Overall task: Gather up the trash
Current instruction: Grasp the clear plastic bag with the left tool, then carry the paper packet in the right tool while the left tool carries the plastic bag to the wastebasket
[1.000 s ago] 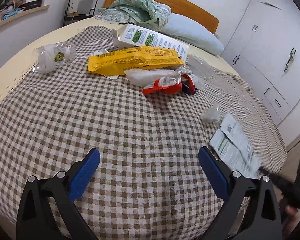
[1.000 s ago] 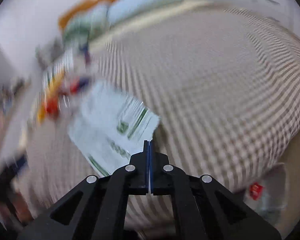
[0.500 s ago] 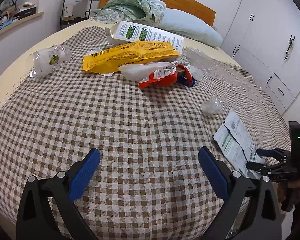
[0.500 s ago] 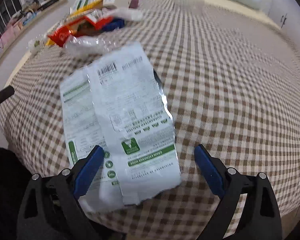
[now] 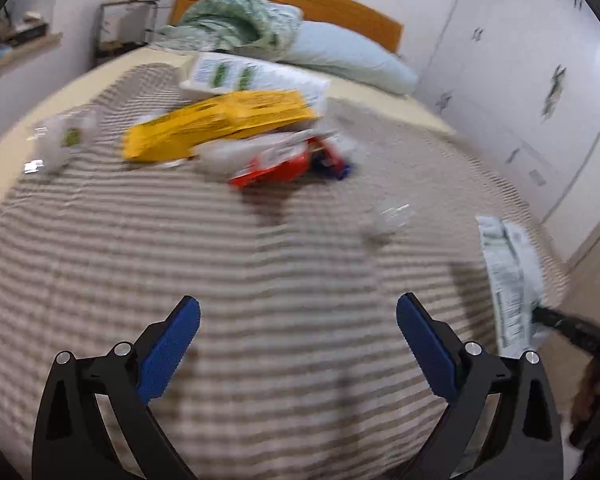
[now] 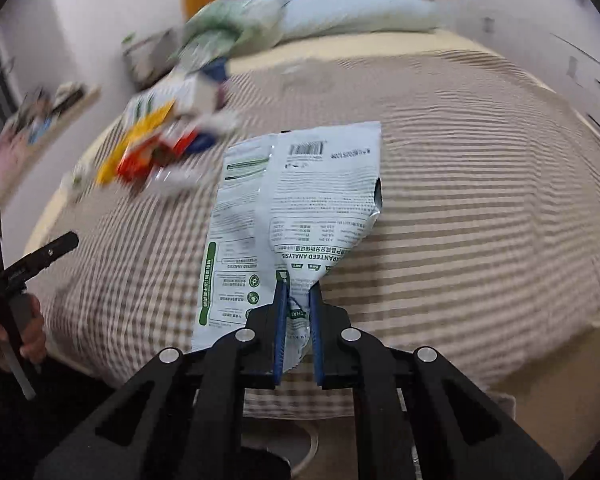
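Since half a second ago, your left gripper (image 5: 298,344) has stayed spread and empty above the checked bedspread (image 5: 260,264); the yellow packet (image 5: 220,124) and red wrapper (image 5: 276,164) remain uncollected. Your right gripper (image 6: 298,304) has just been closing and now clamps the white pouch (image 6: 300,200), lifting it.

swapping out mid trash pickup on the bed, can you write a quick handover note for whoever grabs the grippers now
Right gripper: jaws have just closed on the bottom edge of the white and green printed foil bag, now pinched and hanging over the checked brown and white bedspread.
Left gripper: open, empty, above the bedspread.
Done: the bag is picked up.
Left: drop the bag in the trash, then collect the yellow wrapper, white and green carton, red packet, crushed clear plastic bottle and small clear plastic scrap.
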Tool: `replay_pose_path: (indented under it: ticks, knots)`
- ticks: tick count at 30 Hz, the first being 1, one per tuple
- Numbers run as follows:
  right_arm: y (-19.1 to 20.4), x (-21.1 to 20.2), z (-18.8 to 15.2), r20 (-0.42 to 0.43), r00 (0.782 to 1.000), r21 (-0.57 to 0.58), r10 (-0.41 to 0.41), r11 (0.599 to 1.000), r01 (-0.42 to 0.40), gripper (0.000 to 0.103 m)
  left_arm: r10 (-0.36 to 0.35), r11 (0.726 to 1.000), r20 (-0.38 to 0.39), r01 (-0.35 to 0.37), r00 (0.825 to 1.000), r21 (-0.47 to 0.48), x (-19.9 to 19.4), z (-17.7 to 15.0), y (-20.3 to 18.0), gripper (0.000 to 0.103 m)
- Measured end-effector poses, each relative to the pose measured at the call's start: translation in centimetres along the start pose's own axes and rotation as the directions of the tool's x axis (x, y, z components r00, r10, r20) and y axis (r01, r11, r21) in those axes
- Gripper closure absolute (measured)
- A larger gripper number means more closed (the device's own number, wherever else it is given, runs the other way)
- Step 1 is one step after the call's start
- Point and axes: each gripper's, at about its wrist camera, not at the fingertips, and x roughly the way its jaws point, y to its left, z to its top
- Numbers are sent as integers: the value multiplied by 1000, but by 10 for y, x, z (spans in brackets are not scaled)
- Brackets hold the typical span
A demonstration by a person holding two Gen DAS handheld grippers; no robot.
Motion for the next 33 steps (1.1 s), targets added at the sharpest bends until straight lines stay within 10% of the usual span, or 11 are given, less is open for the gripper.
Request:
replay_pose_path:
  ticks: [5, 10, 23, 28, 33]
  knots:
    - [-32, -20, -12, 32, 999, 62, -39, 997, 37, 92, -63, 983, 18, 59, 998, 174, 48, 38, -60, 7]
    - [-66, -38, -34, 27, 997, 113, -73, 991, 69, 92, 111, 980, -117, -90, 987, 177, 134, 55, -78, 67]
    - [-124, -92, -93, 47, 989, 225, -137, 967, 123, 92, -126, 944, -130, 159, 983, 290, 25, -7, -171, 74]
    - [-174, -92, -168, -75, 976, 306, -207, 926, 220, 92, -228, 878, -280, 321, 933, 354, 13, -83, -256, 74]
    - [-228, -27, -264, -330, 911, 312, -247, 882, 352, 92, -246, 810, -429, 427, 869, 401, 29, -159, -325, 74]
